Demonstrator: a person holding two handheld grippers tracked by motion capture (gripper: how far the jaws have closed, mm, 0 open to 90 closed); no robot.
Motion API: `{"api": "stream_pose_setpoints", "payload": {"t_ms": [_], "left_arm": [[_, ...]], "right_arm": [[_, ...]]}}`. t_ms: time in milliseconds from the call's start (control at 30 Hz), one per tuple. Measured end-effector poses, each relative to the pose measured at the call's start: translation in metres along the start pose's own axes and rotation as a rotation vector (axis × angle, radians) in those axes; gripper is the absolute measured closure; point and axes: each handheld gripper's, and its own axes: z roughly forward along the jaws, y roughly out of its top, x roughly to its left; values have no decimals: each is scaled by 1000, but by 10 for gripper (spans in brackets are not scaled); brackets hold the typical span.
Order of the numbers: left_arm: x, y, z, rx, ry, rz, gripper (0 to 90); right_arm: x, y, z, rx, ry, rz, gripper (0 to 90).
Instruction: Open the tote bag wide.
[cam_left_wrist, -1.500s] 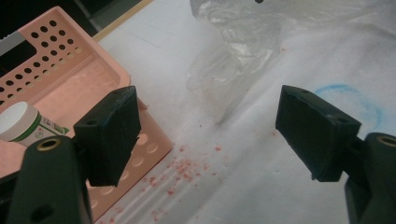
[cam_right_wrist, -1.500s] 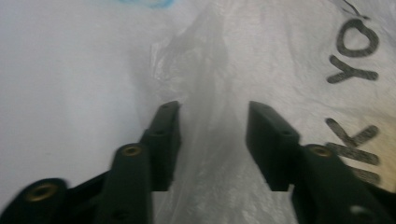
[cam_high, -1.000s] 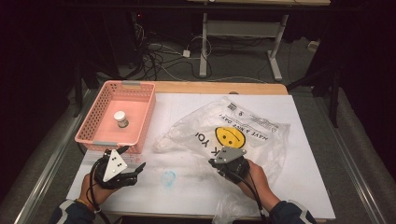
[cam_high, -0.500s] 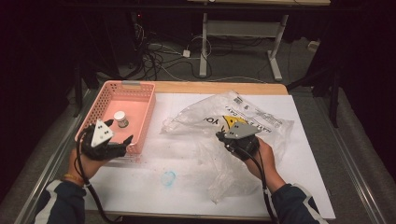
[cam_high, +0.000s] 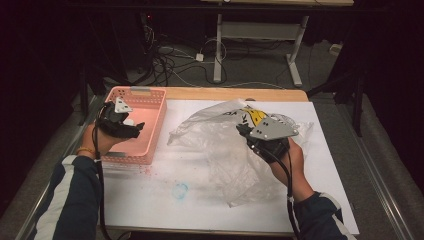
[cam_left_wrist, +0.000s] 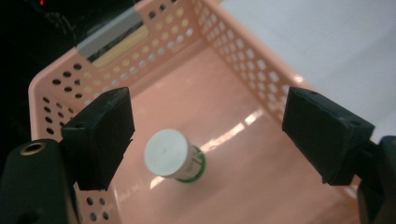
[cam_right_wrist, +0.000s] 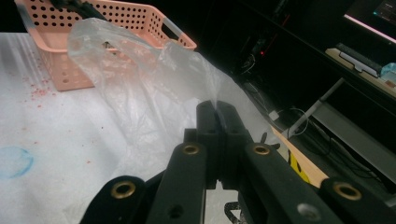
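Note:
A clear plastic bag (cam_high: 225, 145) with a yellow print lies crumpled across the white table cover. My right gripper (cam_high: 243, 131) is shut on the bag's edge (cam_right_wrist: 212, 100) and holds it lifted off the table. A pink perforated basket (cam_high: 150, 120) stands at the left. A small white-capped container (cam_left_wrist: 170, 156) with a green-trimmed label stands on the basket's floor. My left gripper (cam_high: 134, 127) hangs open over the basket, and its two black pads (cam_left_wrist: 100, 135) stand apart on either side of the container, above it.
The white cover (cam_high: 200, 200) carries a faint blue ring mark (cam_high: 180, 190) and pink specks near the basket. The wooden table edge (cam_high: 235, 93) runs along the back. Cables and desk legs (cam_high: 217, 50) lie on the dark floor beyond.
My left gripper has moved forward from the table's front edge to over the basket. My right gripper has carried the bag edge up and away from the person, bunching the bag.

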Motion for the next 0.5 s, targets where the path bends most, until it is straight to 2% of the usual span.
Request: {"api": "stream_pose_setpoints", "payload": {"t_ms": [100, 200, 267, 300, 333, 500], "left_arm": [[9, 3, 15, 74, 7, -9, 165], [20, 4, 32, 168, 7, -33, 173], [26, 3, 43, 227, -15, -63, 192], [27, 3, 49, 257, -5, -60, 196], [29, 2, 53, 275, 6, -63, 197], [36, -4, 72, 329, -9, -106, 301]], "right_arm": [[0, -6, 2, 8, 13, 14, 900], [0, -7, 2, 10, 17, 15, 900], [-1, -9, 0, 9, 16, 18, 900], [-2, -9, 0, 6, 17, 19, 900], [-3, -10, -1, 2, 16, 23, 900], [-7, -14, -3, -5, 21, 37, 900]]}}
